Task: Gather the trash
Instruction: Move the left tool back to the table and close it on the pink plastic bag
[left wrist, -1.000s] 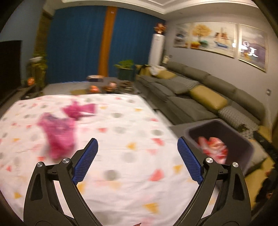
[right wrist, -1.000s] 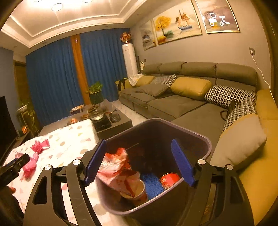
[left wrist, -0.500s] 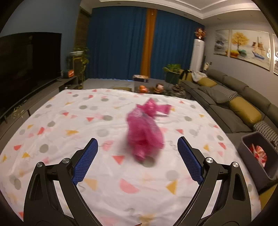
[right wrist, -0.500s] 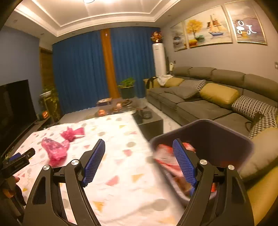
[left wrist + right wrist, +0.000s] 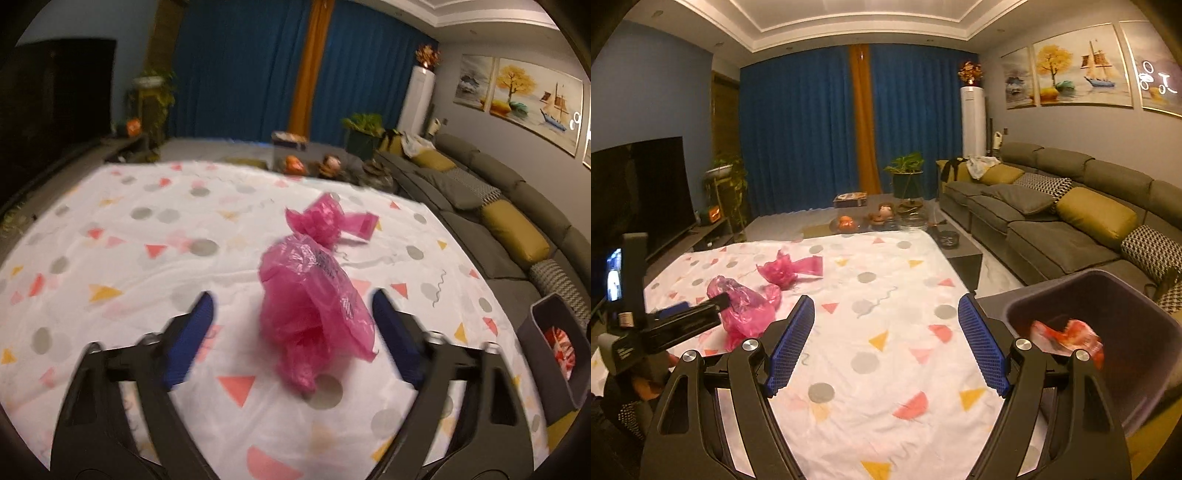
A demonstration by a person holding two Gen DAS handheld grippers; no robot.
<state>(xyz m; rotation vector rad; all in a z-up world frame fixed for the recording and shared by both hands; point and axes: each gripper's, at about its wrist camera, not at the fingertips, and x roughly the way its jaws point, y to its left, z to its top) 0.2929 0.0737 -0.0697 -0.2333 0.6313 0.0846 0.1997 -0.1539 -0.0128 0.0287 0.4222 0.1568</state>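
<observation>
In the left wrist view, a crumpled pink plastic bag (image 5: 314,314) is seen lying on the desk (image 5: 110,258), which is covered with a white cloth with dots and triangles. The bag is framed between the blue pads of the left gripper (image 5: 291,339), whose jaws are closing, but the bag is not yet pressed by them. A second pink bag (image 5: 325,221) is seen just behind it. Some dark print is seen on the near bag, but it is too blurred to be read. The thin bag could be missed or only a loose edge pinched, so that it slips out when lifted.

In the right wrist view, the right gripper (image 5: 886,343) is held wide open over the cloth, with nothing between its pads. The dark trash bin (image 5: 1108,295) is seen at the right, beside the desk, with red and white wrappers (image 5: 1067,336) inside. The bag could be dropped beside the bin if it is let go too early. No brand can be read here.
</observation>
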